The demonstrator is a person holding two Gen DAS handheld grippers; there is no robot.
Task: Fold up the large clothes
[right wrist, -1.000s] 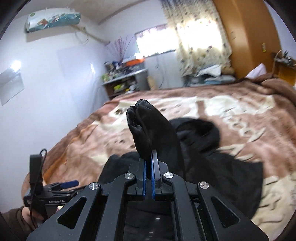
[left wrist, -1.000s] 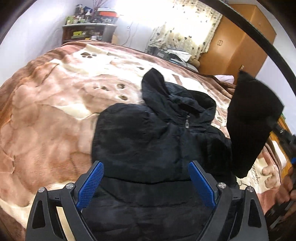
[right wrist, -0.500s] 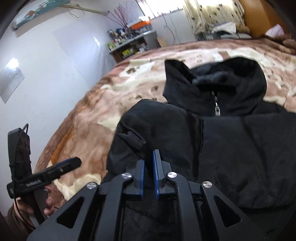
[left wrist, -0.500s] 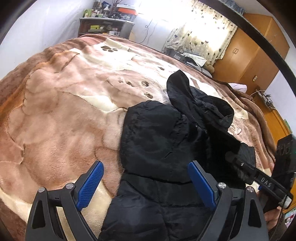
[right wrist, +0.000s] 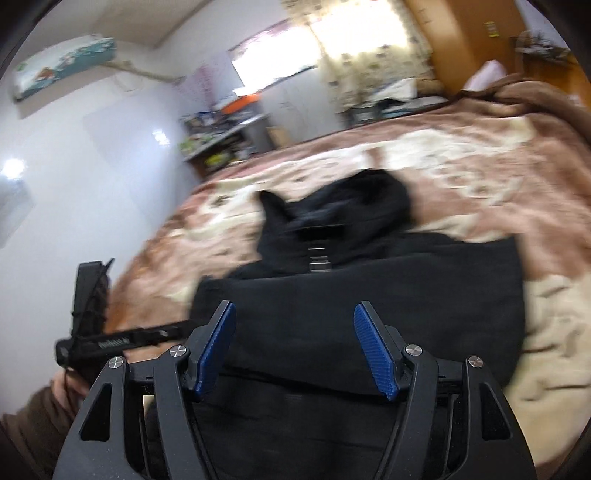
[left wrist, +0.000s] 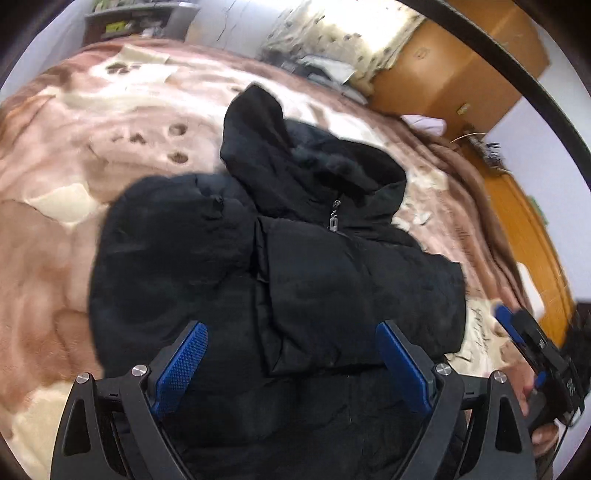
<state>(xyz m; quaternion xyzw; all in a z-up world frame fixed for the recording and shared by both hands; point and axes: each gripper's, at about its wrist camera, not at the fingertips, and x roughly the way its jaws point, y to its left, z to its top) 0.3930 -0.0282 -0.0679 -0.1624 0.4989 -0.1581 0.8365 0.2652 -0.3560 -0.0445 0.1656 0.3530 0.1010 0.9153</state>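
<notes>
A black hooded jacket (left wrist: 280,266) lies zipped on the brown and cream blanket (left wrist: 59,229), both sleeves folded in over its front and the hood pointing away. My left gripper (left wrist: 291,339) hovers open above the jacket's lower part, nothing between its blue pads (left wrist: 181,365). In the right wrist view the same jacket (right wrist: 369,306) fills the middle. My right gripper (right wrist: 295,325) hangs over it with its jaws opening and nothing between them. The right gripper also shows at the right edge of the left wrist view (left wrist: 532,350), held by a hand.
A wooden wardrobe (left wrist: 450,70) and a curtained window (left wrist: 332,33) stand behind the bed. A cluttered shelf (right wrist: 221,144) is at the far wall. A pillow (left wrist: 424,123) lies at the bed's far right. The other hand-held gripper (right wrist: 110,332) shows at the left.
The right gripper carried the sleeve down over the jacket's front, let go of it and spread its jaws. Both grippers drew closer above the jacket.
</notes>
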